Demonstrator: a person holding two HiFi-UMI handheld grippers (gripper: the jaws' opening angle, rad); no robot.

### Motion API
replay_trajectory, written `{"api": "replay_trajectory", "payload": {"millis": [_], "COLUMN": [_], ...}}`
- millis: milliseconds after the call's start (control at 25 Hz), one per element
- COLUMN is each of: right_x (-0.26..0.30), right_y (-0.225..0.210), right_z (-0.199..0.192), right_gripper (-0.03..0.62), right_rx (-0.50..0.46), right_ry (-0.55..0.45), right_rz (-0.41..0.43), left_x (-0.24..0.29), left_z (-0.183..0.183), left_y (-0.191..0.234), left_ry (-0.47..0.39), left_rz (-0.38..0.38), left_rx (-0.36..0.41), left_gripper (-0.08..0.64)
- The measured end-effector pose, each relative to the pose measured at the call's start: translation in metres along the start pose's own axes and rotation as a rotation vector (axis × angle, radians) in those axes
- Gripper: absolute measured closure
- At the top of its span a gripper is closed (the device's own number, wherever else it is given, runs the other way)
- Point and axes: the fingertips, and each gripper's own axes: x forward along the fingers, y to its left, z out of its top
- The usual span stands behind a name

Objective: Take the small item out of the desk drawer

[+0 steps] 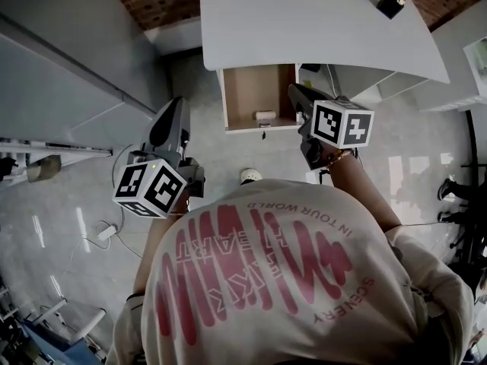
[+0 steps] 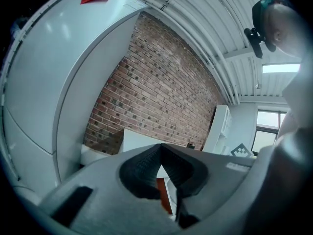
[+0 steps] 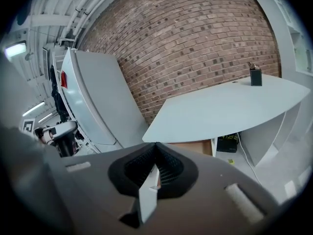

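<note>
Facing: person stands over the desk [image 1: 319,29], a gripper in each hand, both aimed toward the drawer [image 1: 247,90].
Left gripper [image 1: 173,111]: jaws closed tip to tip, nothing between them. It is held over the floor left of the drawer, well apart from it. It reads as the spare hand, kept out of the way; judgement only.
Drawer: pulled out from under the desk front, wooden inside open to above. That opening is what makes the item reachable from the top.
Item [image 1: 265,115]: small pale piece, lying loose on the drawer floor, right of middle, close to the front wall. Nothing grips or touches it.
Right gripper [image 1: 295,91]: jaws closed and empty. I read the pale sliver in the slot under the tips as background, not a held thing. The tips sit by the drawer's right wall, near the item, up and right of it in the head view. Height above the drawer floor: cannot tell.
Item vs grippers: near the right gripper, to its left; far from the left gripper. The right gripper is the likely picker, and its jaws must part before closing on the item.
Holder [image 1: 390,2]: dark, at the far right of the desk top, away from the drawer.
</note>
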Motion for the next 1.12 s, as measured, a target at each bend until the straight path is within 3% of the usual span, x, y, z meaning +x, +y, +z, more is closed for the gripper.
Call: {"api": "replay_trajectory", "payload": {"millis": [360,720,880,1120], "right_x": [0.035,0.068,0.08,0.103], "right_y": [-0.027,-0.053,-0.063,-0.081], "right_z": [-0.009,-0.062,-0.086,-0.13], "right_gripper": [0.578,0.579,0.578,0.578], "right_rx": [0.01,0.085,0.126,0.137], "right_ry": [0.071,0.187,0.236,0.337], "right_rz": [0.059,0.066,0.063,0.026], "left_x": [0.009,0.012,0.017,0.018], "left_z": [-0.002,-0.038,-0.061,-0.101], "left_y": [0.024,0.059,0.065,0.085], "left_ry": [-0.081,-0.029,0.041,0.198], "left_rz": [0.187,0.293,0.315,0.351], "left_rx": [-0.026,-0.083,-0.141,-0.137], "left_gripper": [0.555,0.555,0.555,0.555]}}
